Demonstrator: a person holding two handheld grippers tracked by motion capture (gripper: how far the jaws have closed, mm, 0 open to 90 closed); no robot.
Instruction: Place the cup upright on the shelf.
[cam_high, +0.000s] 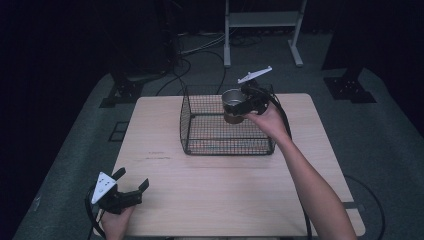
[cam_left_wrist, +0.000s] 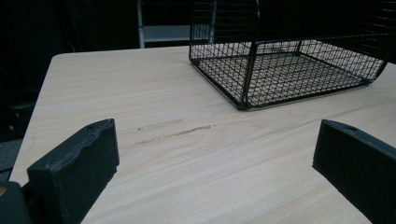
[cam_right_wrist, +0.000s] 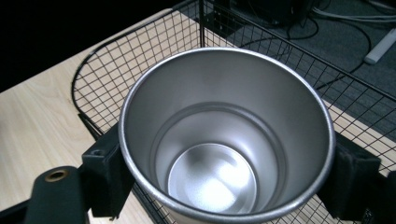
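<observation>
keep the right gripper (cam_high: 239, 106) clenched on the upright steel cup (cam_high: 232, 103) above the wire basket (cam_high: 200, 131) at the table's far side, lower gently inside, leave the left gripper (cam_high: 131, 186) released near left.

The right gripper view looks straight down into a metal cup (cam_right_wrist: 219, 154), upright and empty, its shiny bottom catching light. The right gripper (cam_right_wrist: 224, 172) clamps it, one black jaw pressed against each side of the cup just under the rim. Beneath and behind the cup lies a black wire basket (cam_right_wrist: 116, 70) on a pale wooden table (cam_right_wrist: 37, 126). Cables (cam_right_wrist: 336, 23) run across the grey floor beyond.
</observation>
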